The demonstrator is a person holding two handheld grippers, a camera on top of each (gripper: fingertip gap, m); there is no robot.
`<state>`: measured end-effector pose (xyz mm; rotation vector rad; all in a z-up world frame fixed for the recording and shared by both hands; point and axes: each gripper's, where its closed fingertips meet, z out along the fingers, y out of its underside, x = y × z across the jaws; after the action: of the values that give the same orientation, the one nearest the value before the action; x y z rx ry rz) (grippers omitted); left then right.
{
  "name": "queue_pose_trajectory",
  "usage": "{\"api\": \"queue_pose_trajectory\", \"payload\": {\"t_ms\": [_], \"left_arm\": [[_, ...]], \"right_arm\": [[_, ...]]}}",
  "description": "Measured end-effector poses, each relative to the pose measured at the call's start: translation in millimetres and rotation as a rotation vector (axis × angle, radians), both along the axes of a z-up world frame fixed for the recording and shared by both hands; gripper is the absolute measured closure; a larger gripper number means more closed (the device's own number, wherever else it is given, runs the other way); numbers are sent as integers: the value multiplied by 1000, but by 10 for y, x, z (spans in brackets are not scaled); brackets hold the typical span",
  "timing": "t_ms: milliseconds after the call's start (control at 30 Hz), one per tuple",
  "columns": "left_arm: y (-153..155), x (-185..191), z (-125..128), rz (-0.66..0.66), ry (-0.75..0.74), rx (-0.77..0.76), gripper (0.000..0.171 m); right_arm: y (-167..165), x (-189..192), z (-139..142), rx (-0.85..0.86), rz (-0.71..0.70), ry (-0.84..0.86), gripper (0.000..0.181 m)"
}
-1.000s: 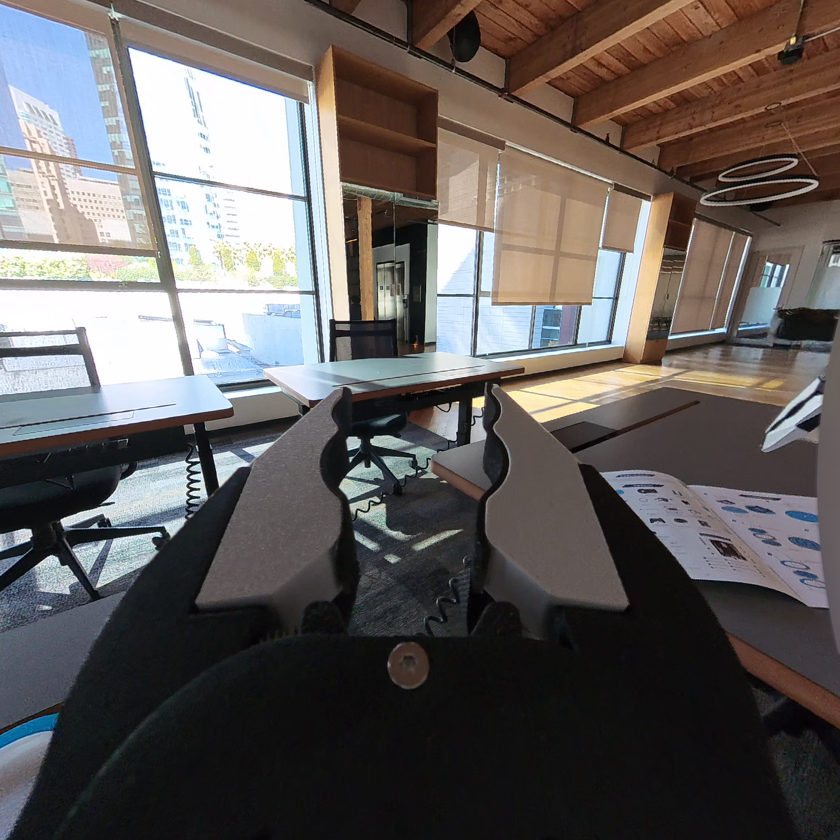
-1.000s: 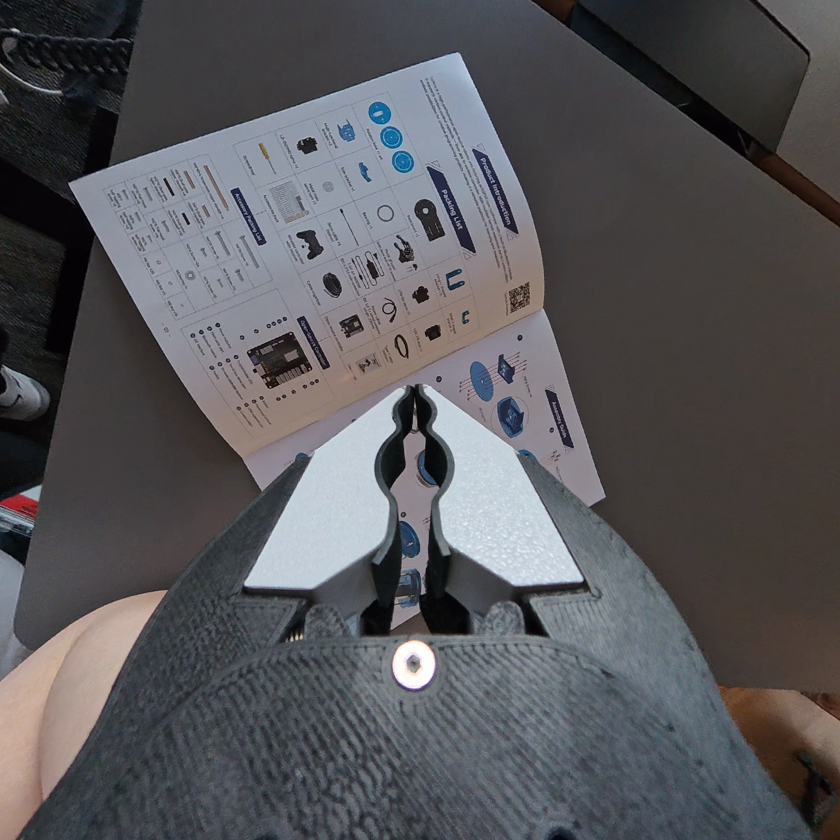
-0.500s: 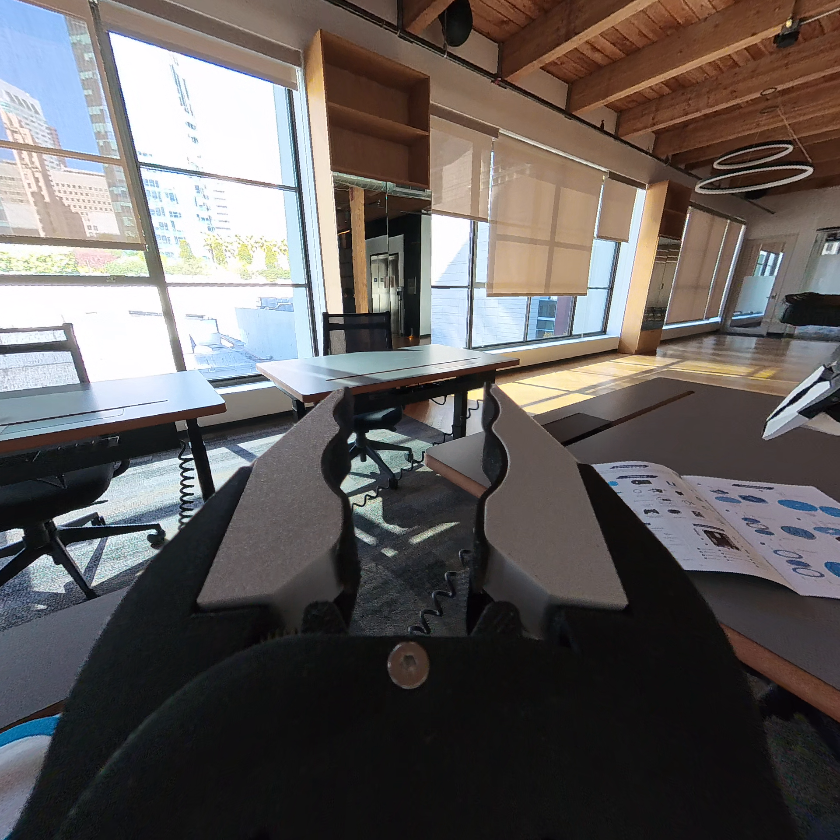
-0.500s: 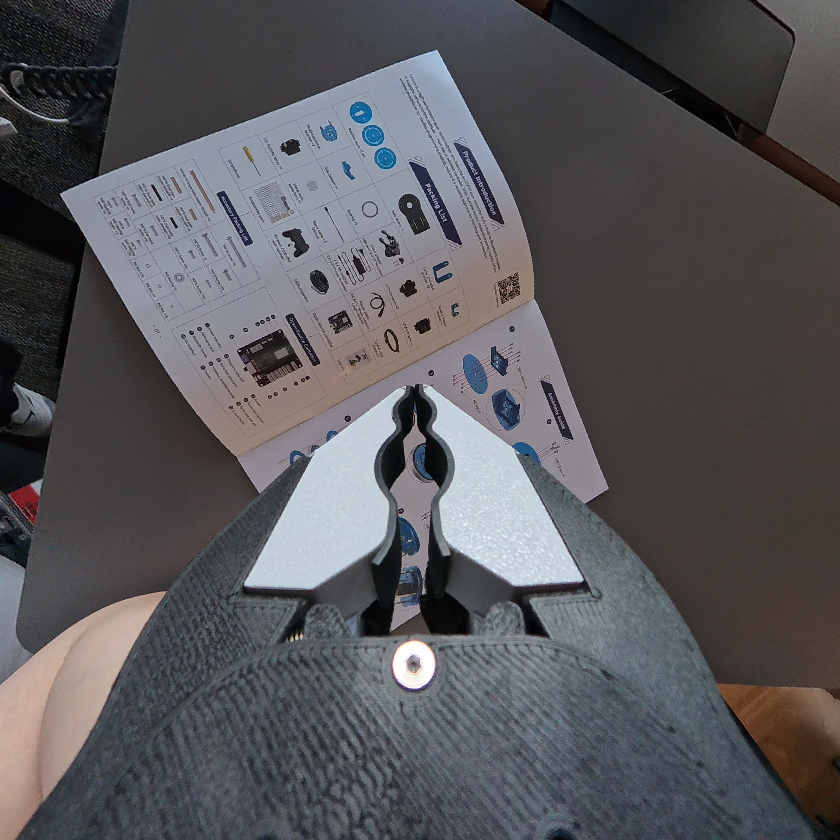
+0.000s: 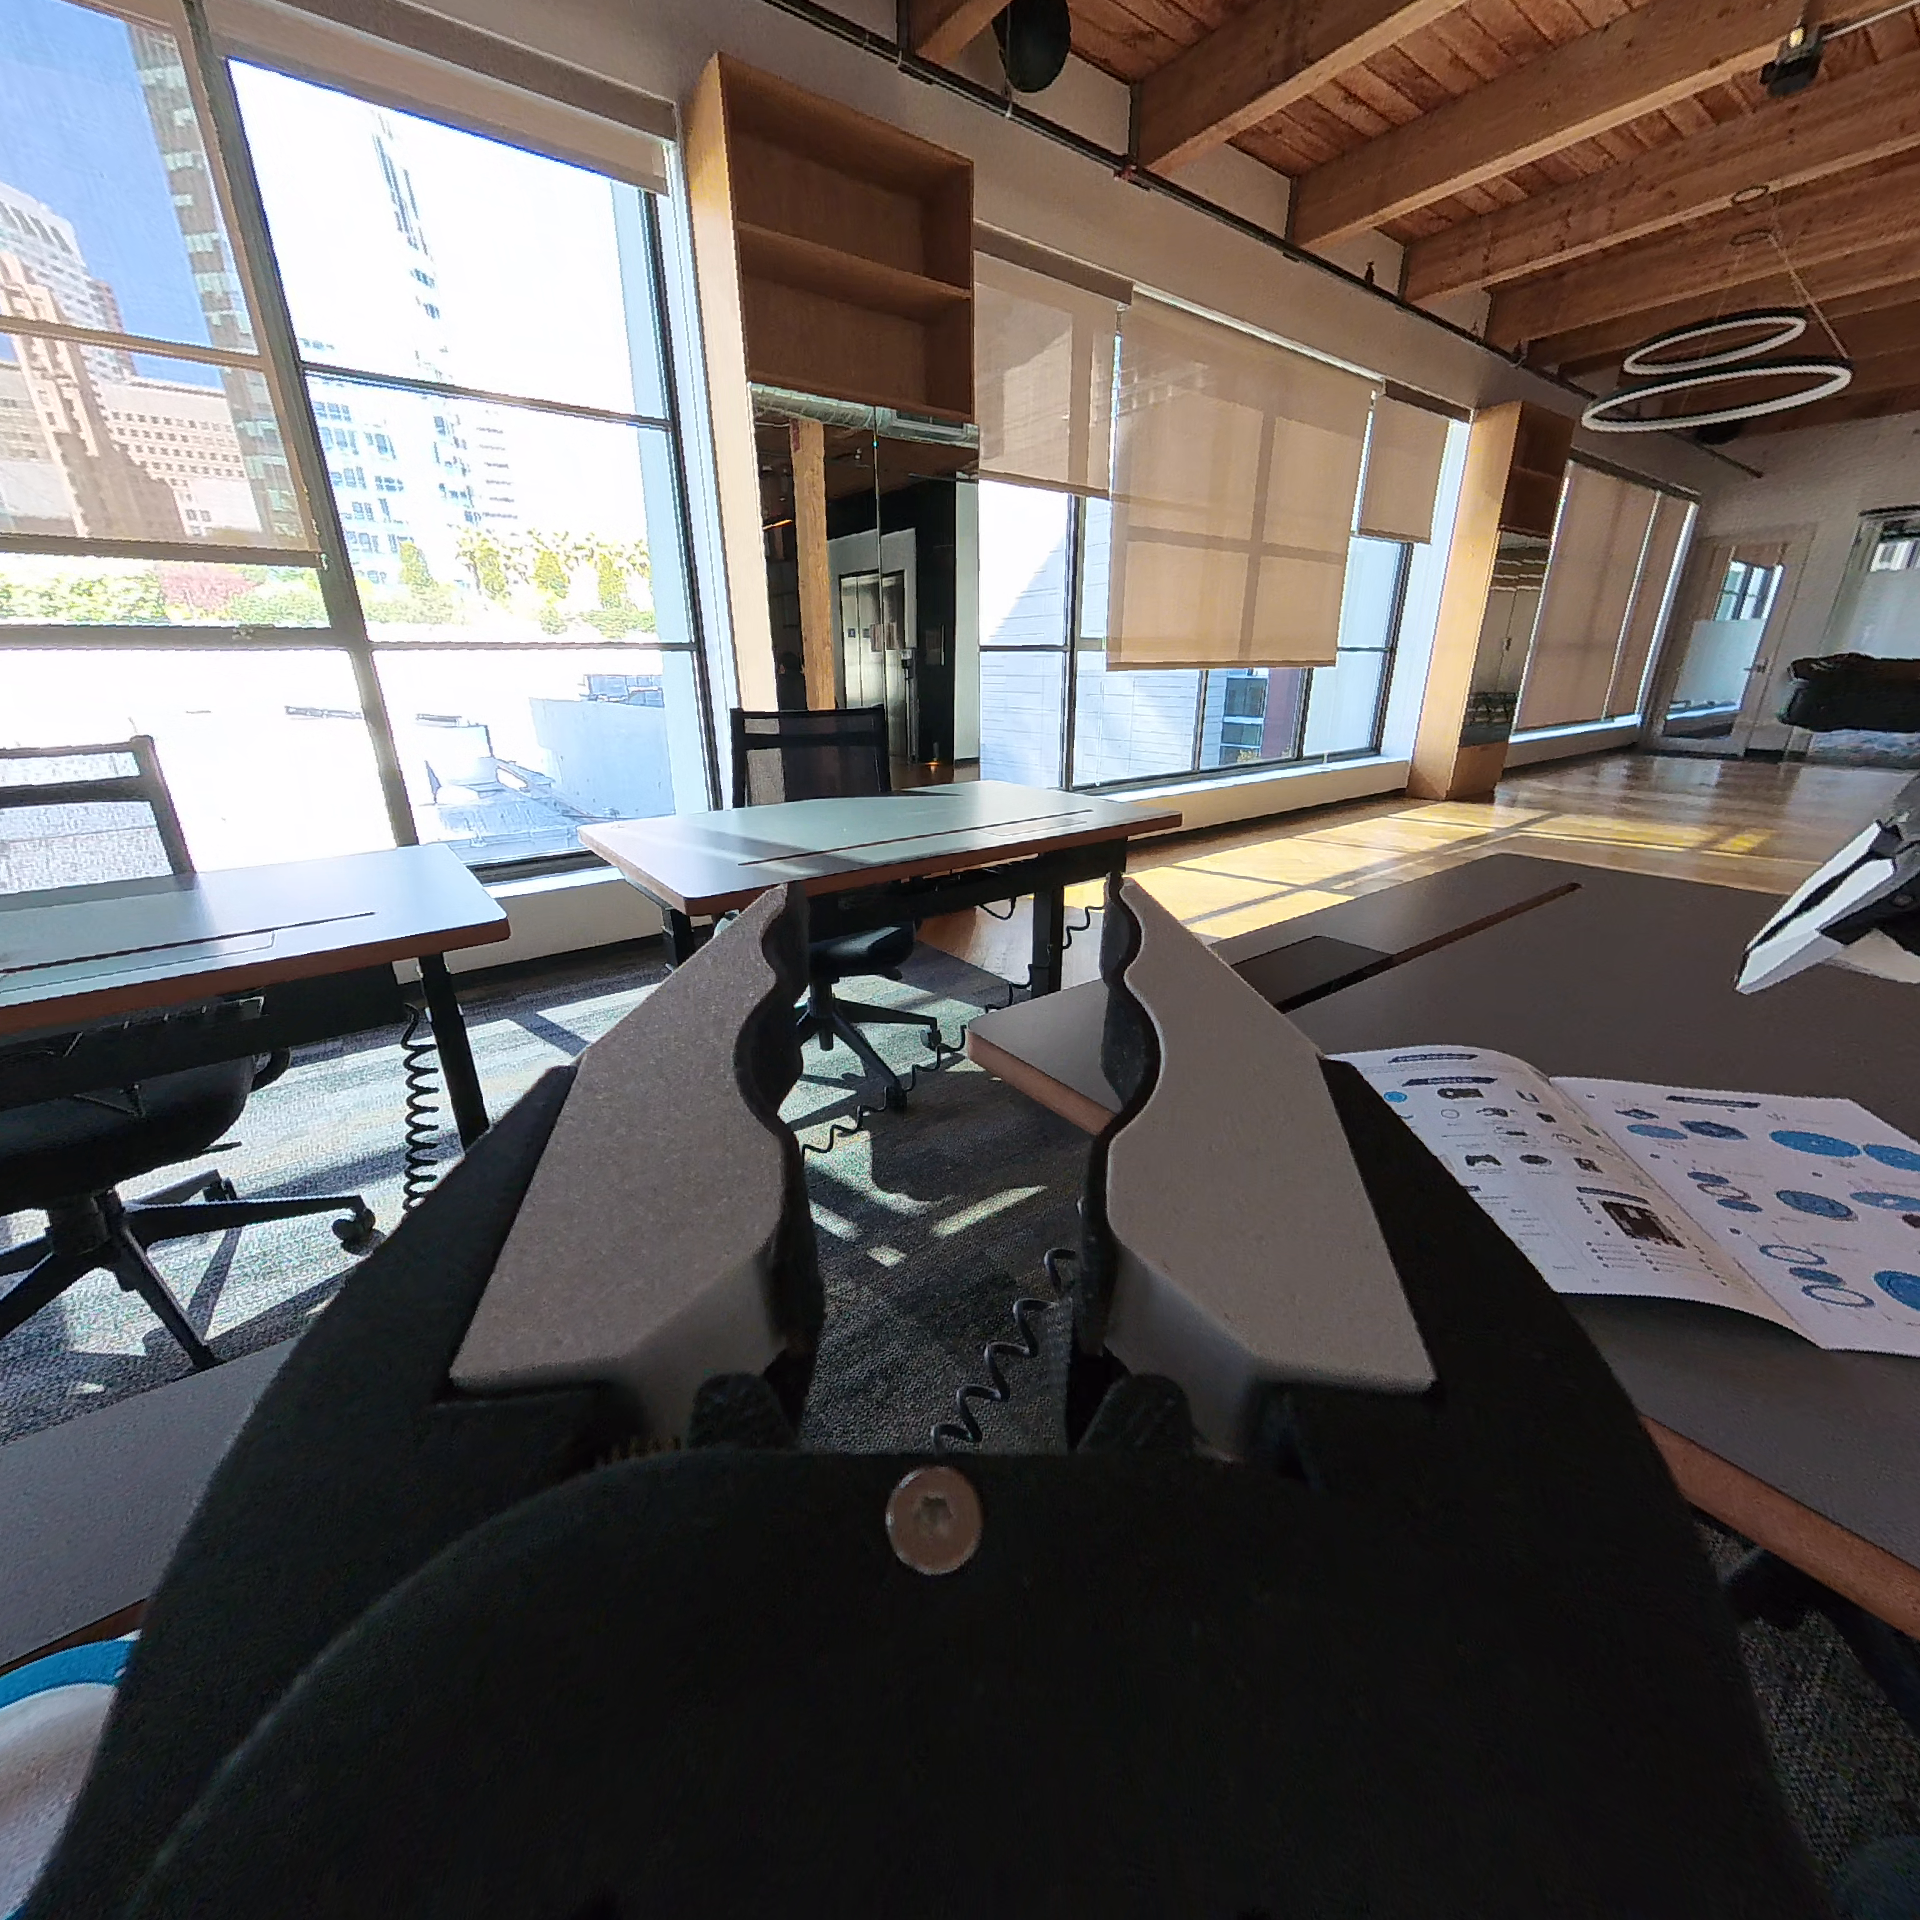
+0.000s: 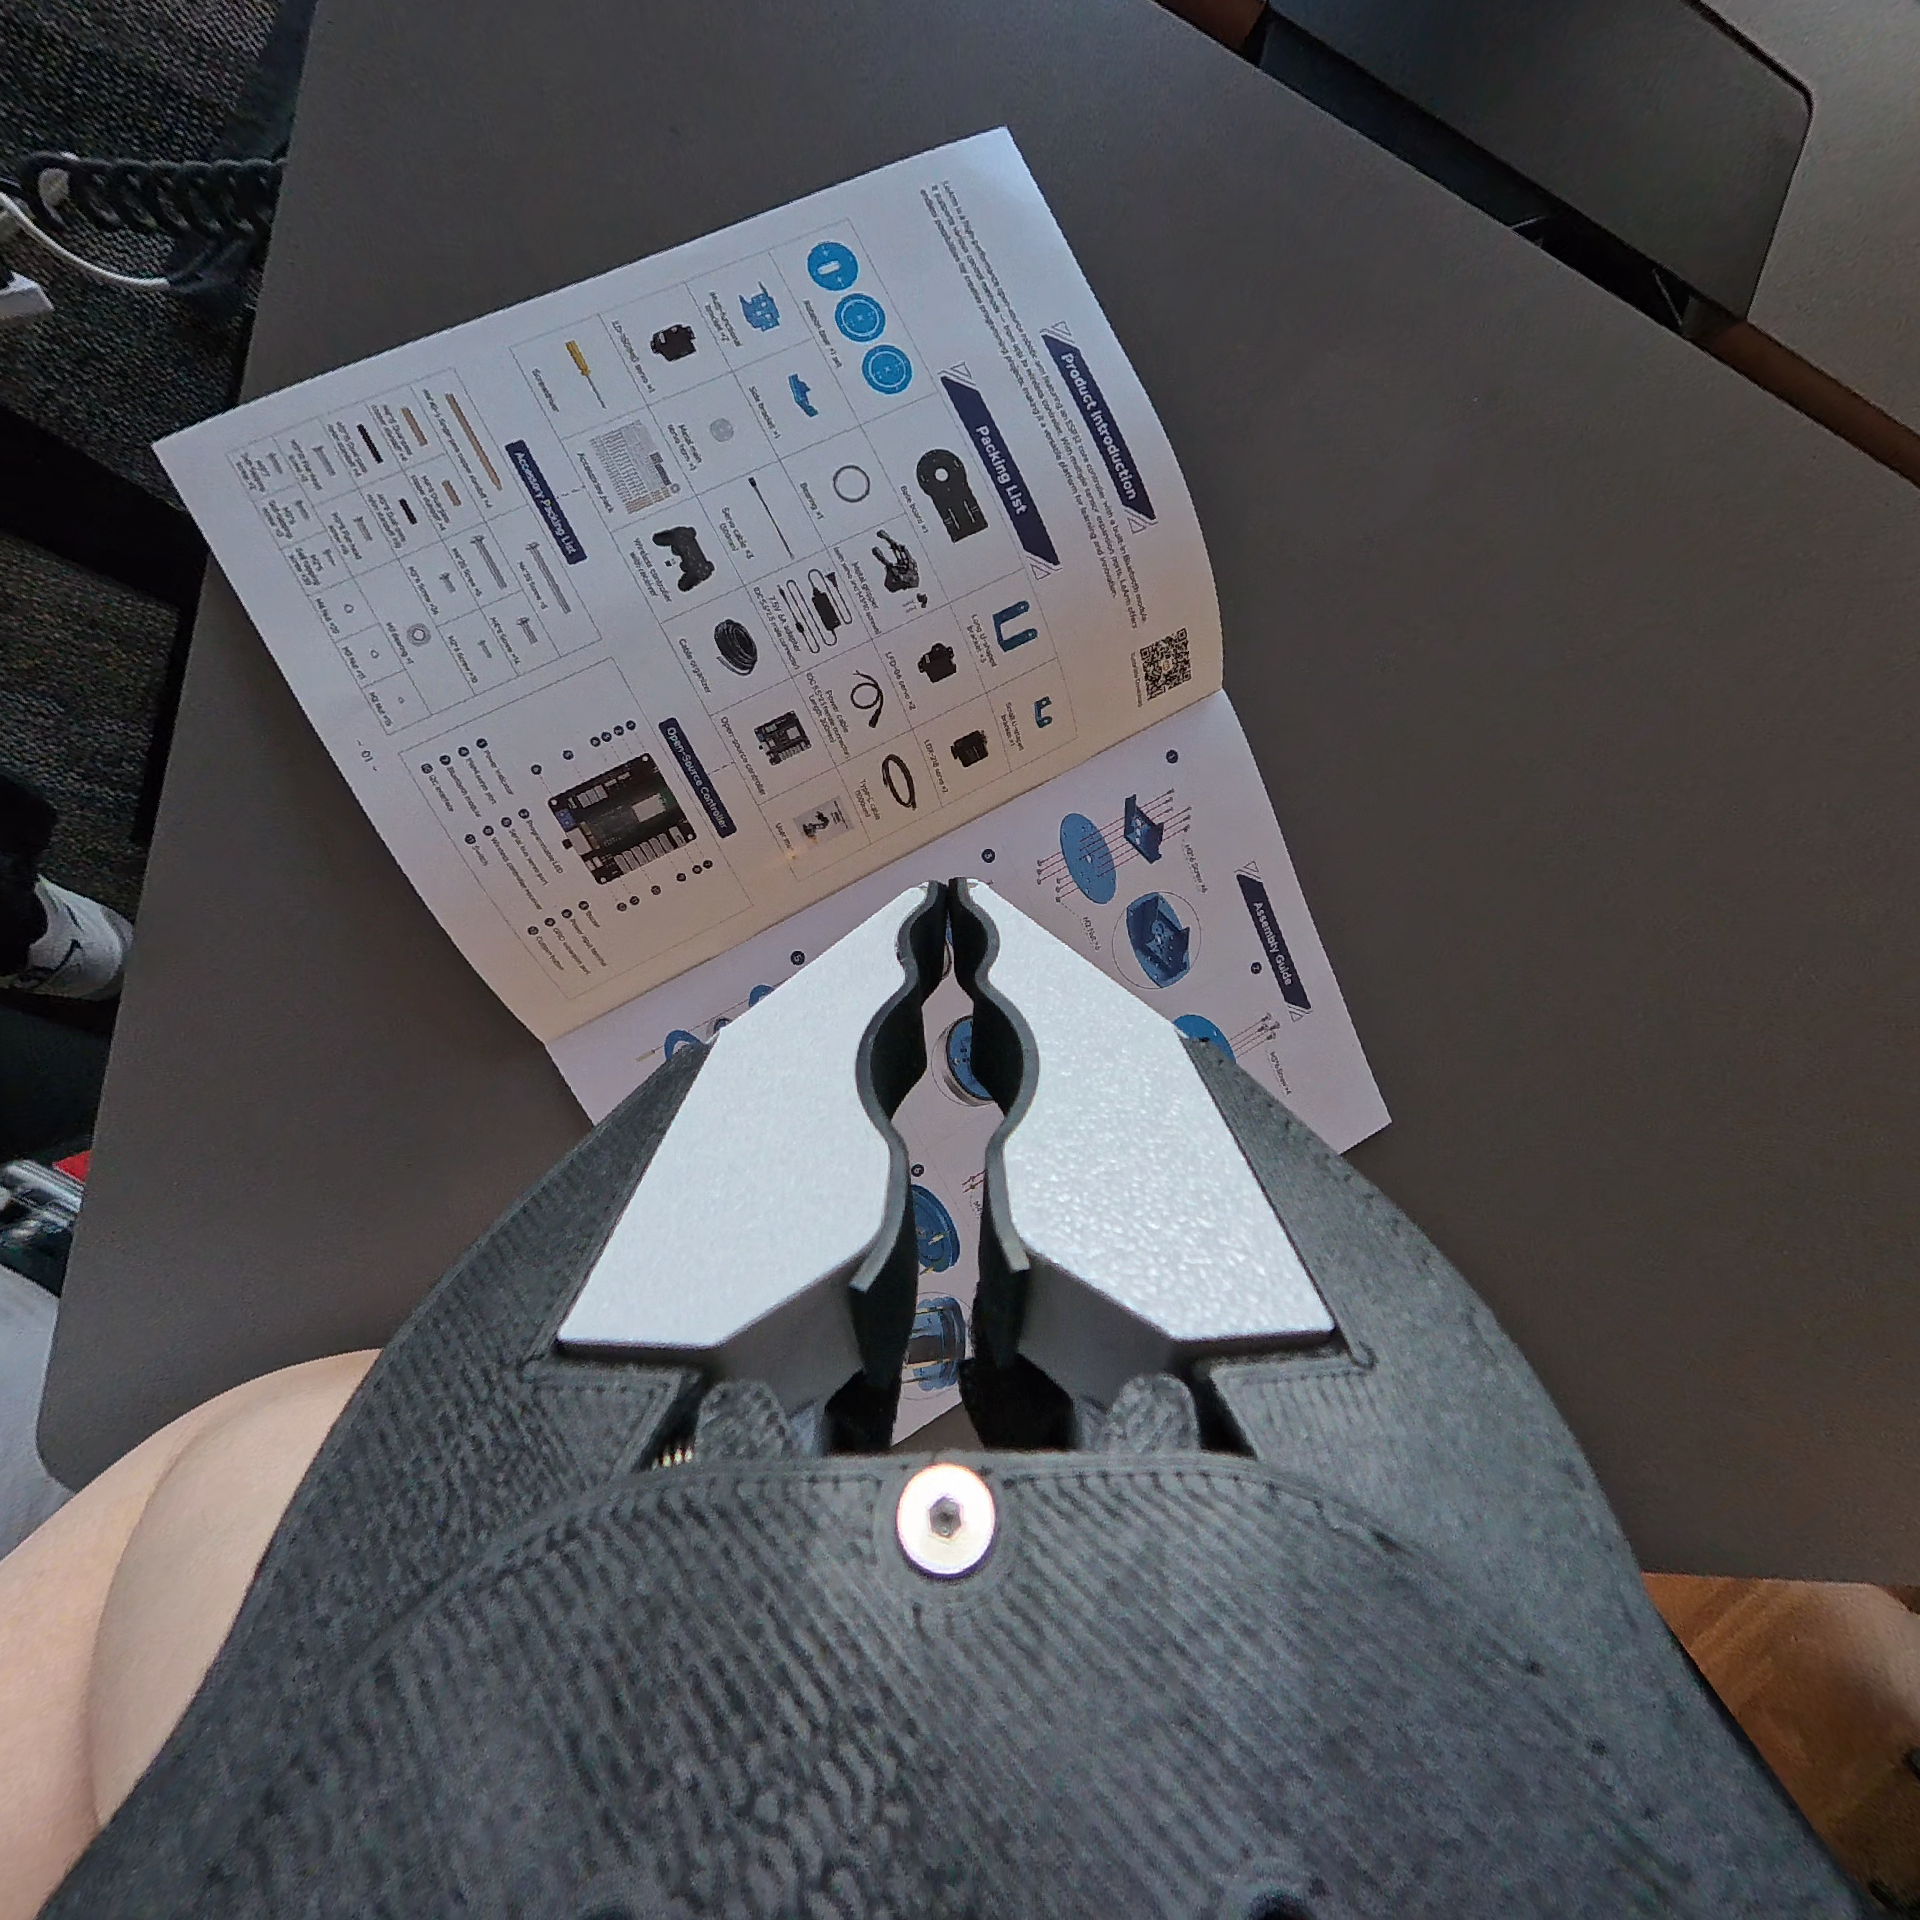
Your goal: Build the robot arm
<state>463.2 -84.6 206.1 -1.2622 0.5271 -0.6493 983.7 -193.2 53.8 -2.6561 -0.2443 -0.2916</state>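
Observation:
An open white instruction booklet [image 6: 727, 582] lies flat on a dark grey table [image 6: 1507, 727]. My right gripper [image 6: 953, 885] is shut and empty, pointing down over the booklet's lower page, above it. My left gripper [image 5: 948, 904] is open and empty, held level in the air left of the table, pointing across the room at desks and windows. The booklet also shows in the left wrist view [image 5: 1662, 1174] at the right, with the right gripper's tip [image 5: 1829, 925] above it.
Two desks [image 5: 862, 842] [image 5: 239, 935] with black office chairs [image 5: 831, 935] stand by the windows. Coiled cables [image 5: 421, 1122] hang over the carpet. A second grey tabletop [image 6: 1558, 135] lies beyond the table. A person's shoe [image 6: 62, 935] and arm [image 6: 156, 1558] show at the left. Some 55 cm of space lies between my two pairs of fingers.
The right gripper has drifted a little over the booklet, staying shut. The left gripper's view has shifted slightly, so the booklet sits farther right; it stays open.

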Motion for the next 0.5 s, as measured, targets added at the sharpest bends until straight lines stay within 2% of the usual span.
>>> {"api": "queue_pose_trajectory", "payload": {"t_ms": [500], "left_arm": [[-5,-13,2,2,0,-1,116]], "right_arm": [[19,-29,-13,-8,13,-2,181]]}}
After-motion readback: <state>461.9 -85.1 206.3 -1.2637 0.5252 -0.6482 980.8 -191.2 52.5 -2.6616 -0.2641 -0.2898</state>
